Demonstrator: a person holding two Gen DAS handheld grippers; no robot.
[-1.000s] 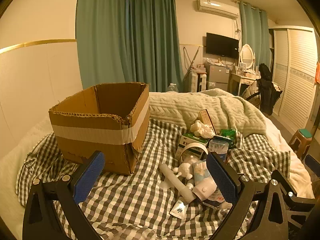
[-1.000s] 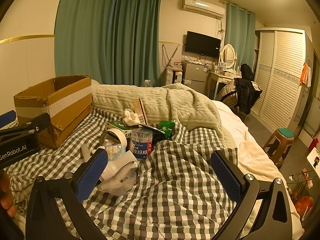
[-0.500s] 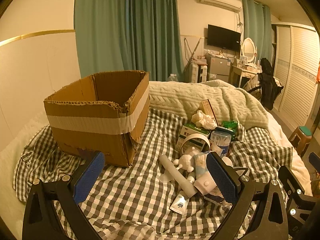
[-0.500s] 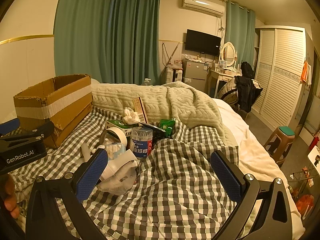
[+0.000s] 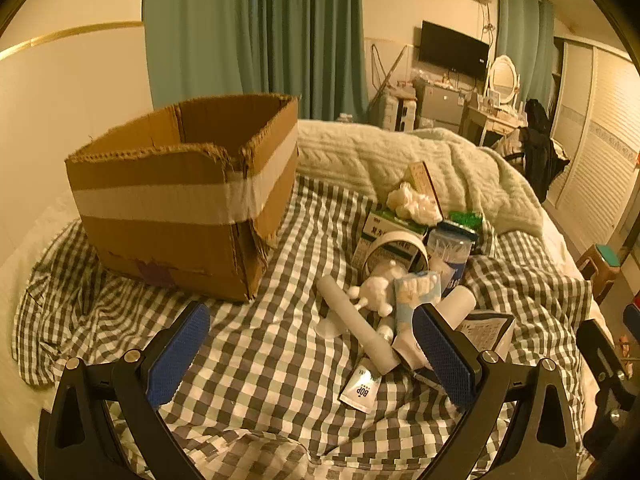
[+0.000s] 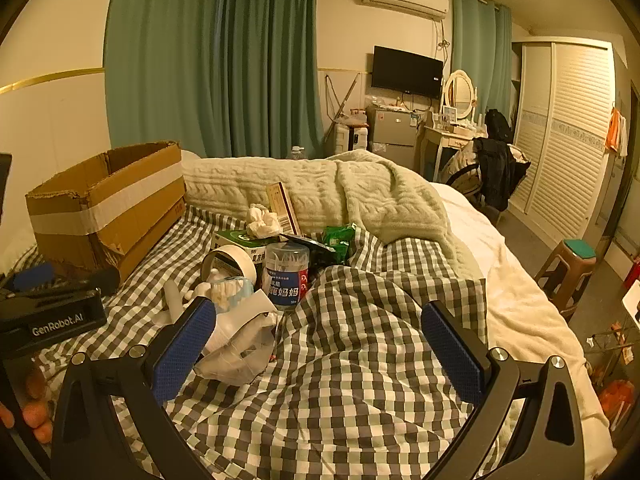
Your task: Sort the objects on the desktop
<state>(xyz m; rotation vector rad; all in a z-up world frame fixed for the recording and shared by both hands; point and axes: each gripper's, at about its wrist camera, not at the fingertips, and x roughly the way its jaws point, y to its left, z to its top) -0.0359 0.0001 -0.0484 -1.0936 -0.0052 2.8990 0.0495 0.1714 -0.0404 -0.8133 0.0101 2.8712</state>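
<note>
Currently both empty: left hand-held gripper (image 5: 310,344) and right hand-held gripper (image 6: 318,340) spread wide above the bed (image 6: 360,380). Risk: the pile (image 5: 400,280) is tangled, so grabbing the tube (image 5: 354,316) may drag neighbours off the soft cloth, missing the box (image 5: 184,200).

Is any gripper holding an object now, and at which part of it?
Nothing is held. The left gripper and the right gripper are both open, with only the checkered cloth between their fingers.

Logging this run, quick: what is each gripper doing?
Left gripper: open, holding nothing.
Right gripper: open, holding nothing.
</note>
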